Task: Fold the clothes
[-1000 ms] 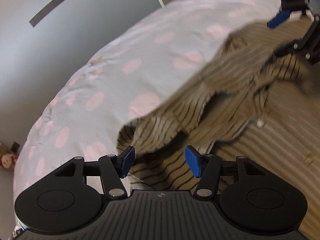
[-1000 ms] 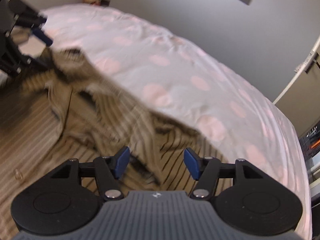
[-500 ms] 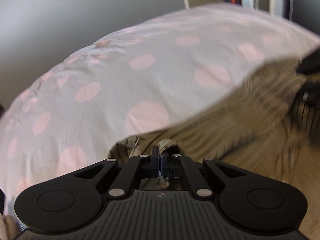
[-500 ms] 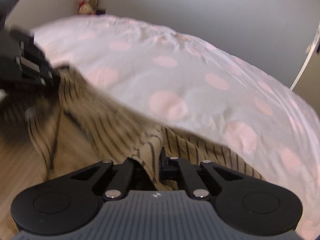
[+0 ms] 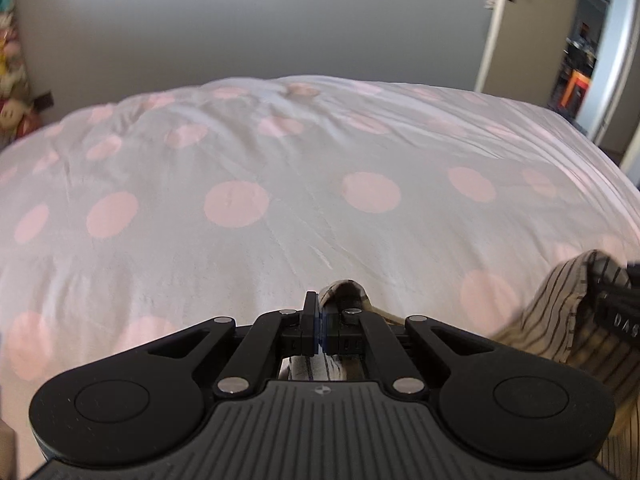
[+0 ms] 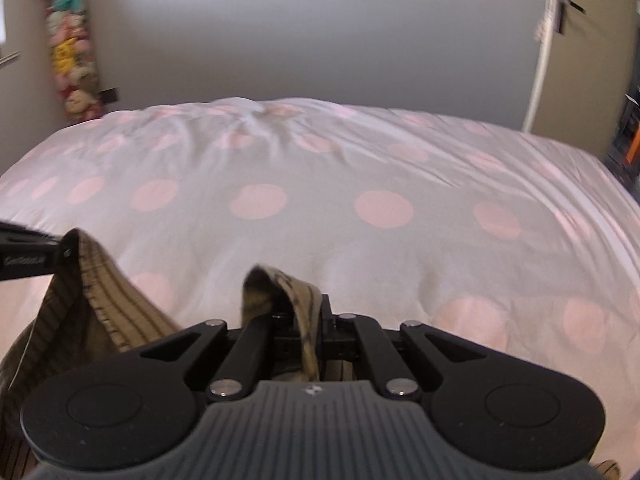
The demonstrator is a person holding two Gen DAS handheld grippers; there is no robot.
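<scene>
Widest in both views: a bed (image 5: pixel 280 184) under a pale grey cover dotted with pink circles, creased toward its far edge and filling most of each picture. Behind it, a plain grey wall (image 5: pixel 260 20). At the right of the left-wrist view, a white door frame (image 5: pixel 490 32) with a dim room beyond. In the far left corner of the right-wrist view, a tall stack of soft toys (image 6: pixel 72 48), blurred.

Next in size: the striped garment (image 6: pixel 80 300), beige with thin dark lines, lifted off the cover and strung between the 2 tools, well in front of the camera-side edge of the bed. In the left-wrist view, seen as a hanging fold at the lower right (image 5: pixel 560 320) and as a small loop poking up past the fingertips.

Smaller: the left gripper (image 5: pixel 321 328), pressed together with blue pads meeting, pinching a loop of the garment's edge. The right gripper (image 6: pixel 310 336), likewise clamped on a fold of the same fabric, which curls up and over the left finger. Each tool glimpsed at the side of the other's view, black and close to the cloth.

Smallest: 2 silver pivot pins on each linkage arm.
</scene>
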